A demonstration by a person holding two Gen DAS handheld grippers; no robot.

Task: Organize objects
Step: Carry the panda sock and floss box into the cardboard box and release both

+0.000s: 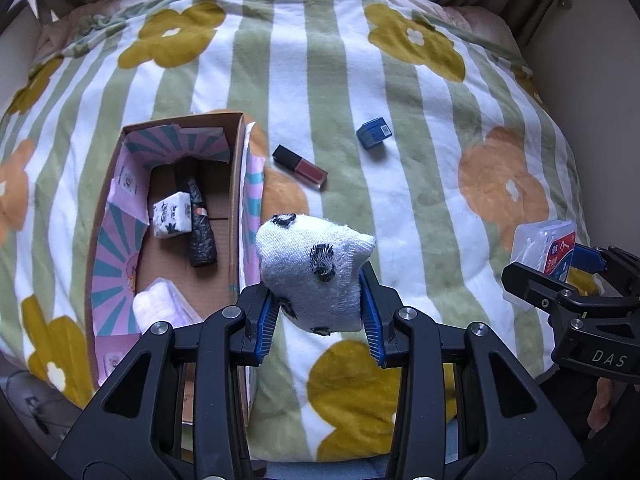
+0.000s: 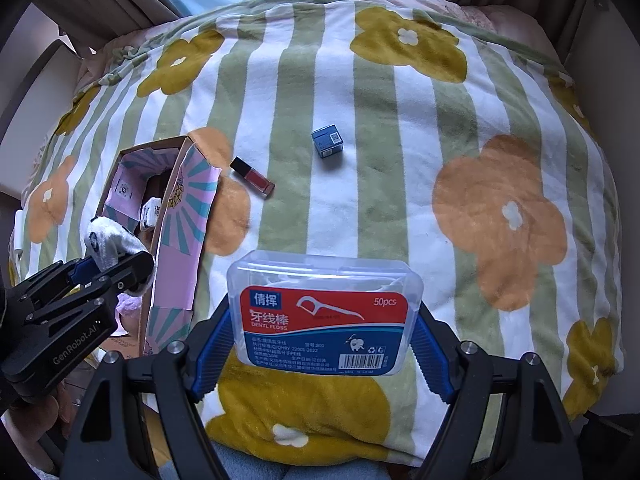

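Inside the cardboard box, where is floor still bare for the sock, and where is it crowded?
In the box, bare cardboard runs along the right wall, beside the black bag. The left side is crowded: tissue pack against the bag, a white bundle in the near corner. The left gripper holds the sock beside that wall.

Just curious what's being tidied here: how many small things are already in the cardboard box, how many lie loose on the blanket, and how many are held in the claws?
In the box: 3
Loose on the blanket: 2
Held in claws: 2
Total: 7
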